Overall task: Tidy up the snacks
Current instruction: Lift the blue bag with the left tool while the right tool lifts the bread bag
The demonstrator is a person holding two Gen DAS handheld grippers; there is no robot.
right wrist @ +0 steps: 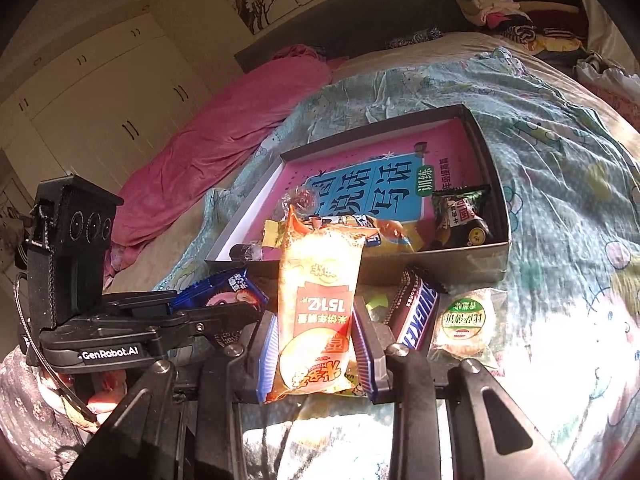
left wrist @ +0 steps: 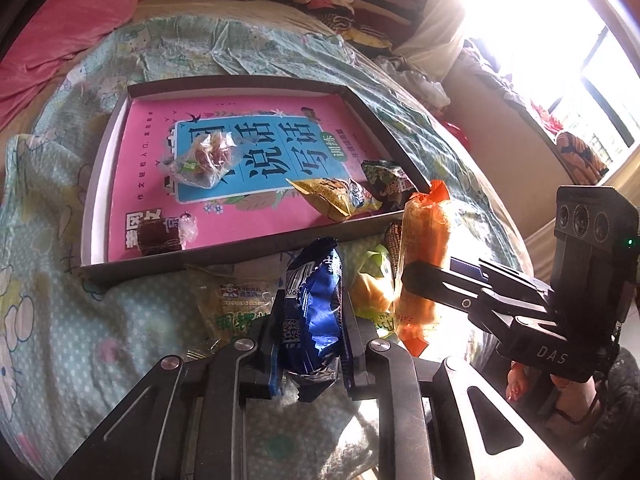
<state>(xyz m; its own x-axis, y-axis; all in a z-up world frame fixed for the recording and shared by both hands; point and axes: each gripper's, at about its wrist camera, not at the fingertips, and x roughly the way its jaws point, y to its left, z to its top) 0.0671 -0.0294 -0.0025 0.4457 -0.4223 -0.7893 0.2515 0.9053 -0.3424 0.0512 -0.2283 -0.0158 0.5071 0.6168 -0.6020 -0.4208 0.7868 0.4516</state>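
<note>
My left gripper point(left wrist: 310, 320) is shut on a blue snack packet point(left wrist: 314, 300), held just in front of the shallow box point(left wrist: 240, 250). My right gripper point(right wrist: 316, 344) is shut on an orange rice-cracker packet point(right wrist: 320, 304), also near the box's point(right wrist: 440, 268) front wall. Inside the box, on a pink book point(left wrist: 152, 152), lie a clear candy bag point(left wrist: 204, 160), a yellow packet point(left wrist: 336, 196), a dark green packet point(left wrist: 386, 180) and a brown sweet point(left wrist: 158, 236). On the bedspread lie a Snickers bar point(right wrist: 416, 312), a round green-label cake point(right wrist: 464, 324) and a pale green-print packet point(left wrist: 236, 304).
The box sits on a light green patterned bedspread point(right wrist: 560, 184). A pink quilt point(right wrist: 208, 136) lies at the left, folded clothes point(left wrist: 340, 4) are piled at the bed's head, and white wardrobes point(right wrist: 100, 100) stand beyond. A bright window point(left wrist: 560, 60) glares on the right.
</note>
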